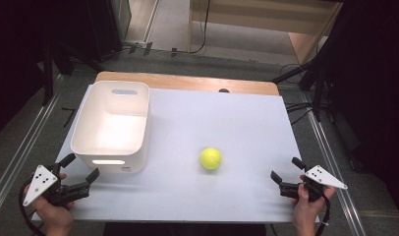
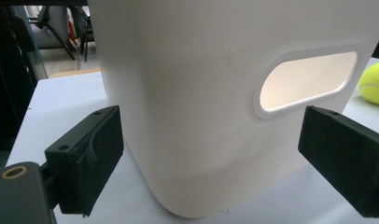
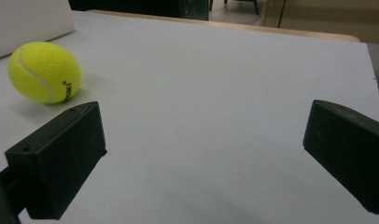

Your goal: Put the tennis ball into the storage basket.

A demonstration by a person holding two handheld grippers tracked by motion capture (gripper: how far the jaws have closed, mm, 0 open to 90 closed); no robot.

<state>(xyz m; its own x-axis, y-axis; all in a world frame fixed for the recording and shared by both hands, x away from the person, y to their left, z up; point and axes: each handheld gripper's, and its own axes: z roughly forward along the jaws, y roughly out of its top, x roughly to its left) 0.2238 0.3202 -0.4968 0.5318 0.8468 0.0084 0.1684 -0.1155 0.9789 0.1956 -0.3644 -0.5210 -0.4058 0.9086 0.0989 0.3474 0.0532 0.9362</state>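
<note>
A yellow tennis ball (image 1: 211,159) lies on the white table (image 1: 227,123), right of a white plastic bin (image 1: 112,125) with handle slots. My left gripper (image 1: 80,166) stands open at the table's near left corner, just in front of the bin's near wall. In the left gripper view the bin (image 2: 201,93) looms close between the wide jaws of the left gripper (image 2: 215,154), and the ball (image 2: 374,83) peeks out at the right edge. My right gripper (image 1: 286,169) is open at the near right edge. In the right gripper view the ball (image 3: 44,72) sits ahead to the left of the right gripper (image 3: 201,154).
The bin looks empty inside. A wooden strip (image 1: 187,81) borders the table's far edge. Dark stands and cables (image 1: 315,83) crowd the floor at the right, and metal rails (image 1: 20,142) run along the left.
</note>
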